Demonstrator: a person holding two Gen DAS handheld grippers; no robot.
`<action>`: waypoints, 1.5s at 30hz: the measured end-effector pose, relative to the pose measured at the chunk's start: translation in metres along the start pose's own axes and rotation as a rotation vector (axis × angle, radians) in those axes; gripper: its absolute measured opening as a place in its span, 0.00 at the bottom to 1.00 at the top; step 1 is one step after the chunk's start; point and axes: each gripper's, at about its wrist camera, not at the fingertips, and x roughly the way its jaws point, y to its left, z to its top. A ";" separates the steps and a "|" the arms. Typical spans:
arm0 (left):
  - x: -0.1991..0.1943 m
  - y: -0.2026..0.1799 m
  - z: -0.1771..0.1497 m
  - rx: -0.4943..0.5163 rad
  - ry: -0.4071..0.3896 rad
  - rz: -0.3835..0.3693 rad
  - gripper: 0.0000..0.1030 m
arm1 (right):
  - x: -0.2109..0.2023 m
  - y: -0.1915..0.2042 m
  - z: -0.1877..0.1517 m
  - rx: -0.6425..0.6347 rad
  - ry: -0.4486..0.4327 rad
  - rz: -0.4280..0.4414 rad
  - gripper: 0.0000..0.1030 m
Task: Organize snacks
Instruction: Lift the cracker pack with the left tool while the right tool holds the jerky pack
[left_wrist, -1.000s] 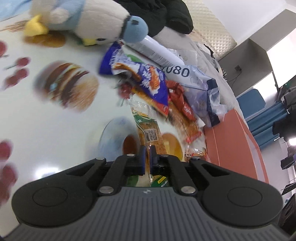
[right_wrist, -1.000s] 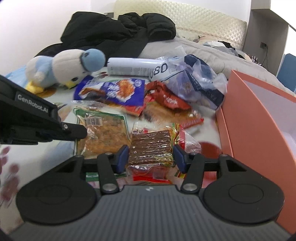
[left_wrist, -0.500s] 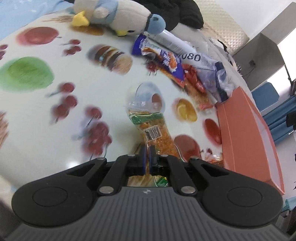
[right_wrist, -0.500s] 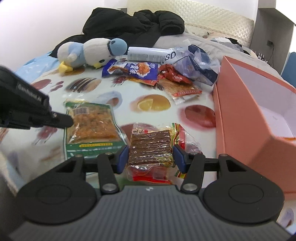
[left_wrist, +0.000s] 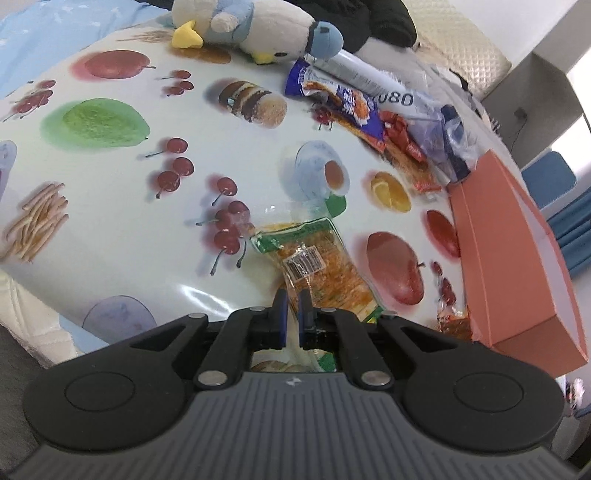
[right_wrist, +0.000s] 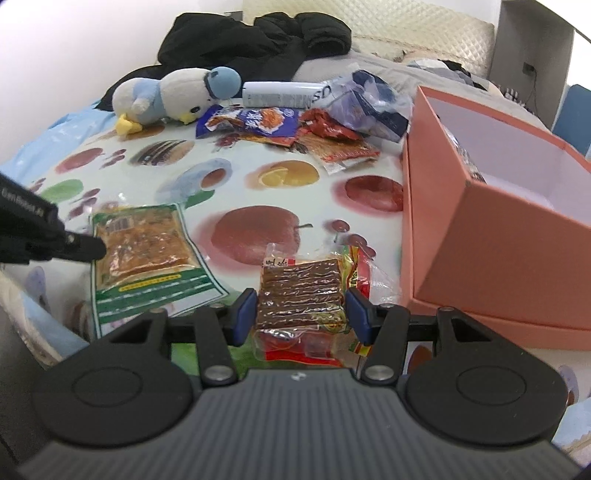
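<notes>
Crinkly, light film packs: my left tool (left_wrist: 291, 314) pinches the green pack's (left_wrist: 317, 266) edge; my right tool (right_wrist: 301, 310) clamps the brown-stick pack (right_wrist: 301, 295) sideways.

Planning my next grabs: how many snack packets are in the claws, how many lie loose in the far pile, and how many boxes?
Packets in claws: 2 (green-trimmed packet, left claw; brown-strip packet, right claw)
Loose packets, far pile: 3 (blue packet, red packet, orange packet)
Pink box: 1
Total: 6

White walls, quilted cream headboard (right_wrist: 424, 26), blue curtains (left_wrist: 570, 236).
</notes>
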 end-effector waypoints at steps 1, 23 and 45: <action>0.001 -0.002 0.000 0.021 0.012 0.012 0.05 | 0.001 -0.002 -0.001 0.006 0.000 0.004 0.55; -0.009 -0.043 0.031 0.572 0.095 0.033 0.92 | 0.013 -0.024 -0.007 0.075 -0.029 0.112 0.85; 0.059 -0.046 0.020 0.776 0.204 0.013 0.94 | 0.018 -0.015 -0.010 0.011 0.013 0.100 0.61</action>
